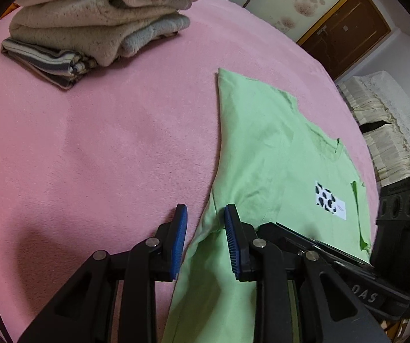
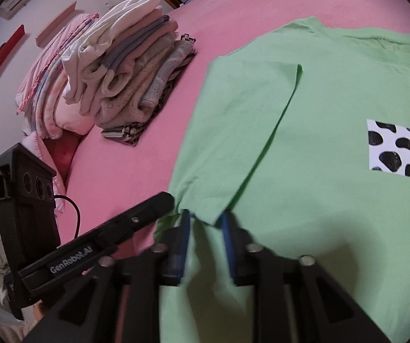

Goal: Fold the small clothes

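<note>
A light green T-shirt (image 1: 276, 154) (image 2: 319, 171) with a cow-print patch (image 2: 399, 148) lies flat on the pink bedcover (image 1: 90, 143). Its near sleeve (image 2: 242, 120) is folded in over the body. My left gripper (image 1: 205, 211) is open and straddles the shirt's left edge, one blue pad over the bedcover and the other over cloth. My right gripper (image 2: 206, 217) is blurred. Its pads stand apart, with the sleeve's corner between them and not visibly pinched. The two grippers are close side by side, and each one's black body shows in the other's view.
A stack of folded clothes (image 1: 99, 20) (image 2: 136, 71) sits at the far left of the bed on a striped piece (image 1: 50, 63). Pink pillows (image 2: 47, 85) lie beyond it. A cream cover (image 1: 376, 114) and a brown door (image 1: 345, 34) are past the bed's right edge.
</note>
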Demonstrator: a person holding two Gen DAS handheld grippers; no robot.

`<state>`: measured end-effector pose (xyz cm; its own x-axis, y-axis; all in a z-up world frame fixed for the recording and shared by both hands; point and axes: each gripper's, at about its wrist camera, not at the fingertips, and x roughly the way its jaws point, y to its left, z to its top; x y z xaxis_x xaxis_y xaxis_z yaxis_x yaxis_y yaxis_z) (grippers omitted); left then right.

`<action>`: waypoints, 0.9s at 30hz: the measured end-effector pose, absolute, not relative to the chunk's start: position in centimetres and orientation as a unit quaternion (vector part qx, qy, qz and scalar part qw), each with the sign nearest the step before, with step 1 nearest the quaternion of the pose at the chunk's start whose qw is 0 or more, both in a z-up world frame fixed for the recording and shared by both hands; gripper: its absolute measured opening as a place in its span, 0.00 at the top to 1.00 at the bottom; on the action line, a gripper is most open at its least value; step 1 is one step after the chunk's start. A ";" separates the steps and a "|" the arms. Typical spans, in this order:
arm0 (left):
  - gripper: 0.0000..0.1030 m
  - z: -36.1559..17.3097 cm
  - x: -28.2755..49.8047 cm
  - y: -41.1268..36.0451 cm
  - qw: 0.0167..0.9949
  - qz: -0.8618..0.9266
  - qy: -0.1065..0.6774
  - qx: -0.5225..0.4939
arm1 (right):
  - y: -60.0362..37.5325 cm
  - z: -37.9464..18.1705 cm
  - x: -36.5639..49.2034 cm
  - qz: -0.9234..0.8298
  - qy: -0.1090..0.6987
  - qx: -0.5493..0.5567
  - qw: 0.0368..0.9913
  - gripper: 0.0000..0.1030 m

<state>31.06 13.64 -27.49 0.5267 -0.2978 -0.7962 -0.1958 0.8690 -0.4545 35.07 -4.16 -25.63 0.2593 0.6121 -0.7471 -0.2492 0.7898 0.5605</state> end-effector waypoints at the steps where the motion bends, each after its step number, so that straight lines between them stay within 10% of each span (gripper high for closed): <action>1: 0.77 -27.6 31.2 13.5 0.836 -0.026 0.487 -0.250 | -4.1 -25.6 35.0 0.270 0.540 0.157 0.781 0.91; 14: 0.71 -27.5 31.1 12.8 0.838 -0.015 0.498 -0.222 | -6.0 -25.5 33.5 0.233 0.547 0.146 0.790 0.98; 21: 0.29 -22.9 27.4 11.4 0.869 0.001 0.469 -0.159 | -7.3 -21.0 29.0 0.210 0.510 0.085 0.830 0.97; 27: 0.16 -16.3 22.5 9.2 0.899 -0.001 0.425 -0.103 | -10.2 -15.6 23.7 0.172 0.469 0.072 0.863 0.97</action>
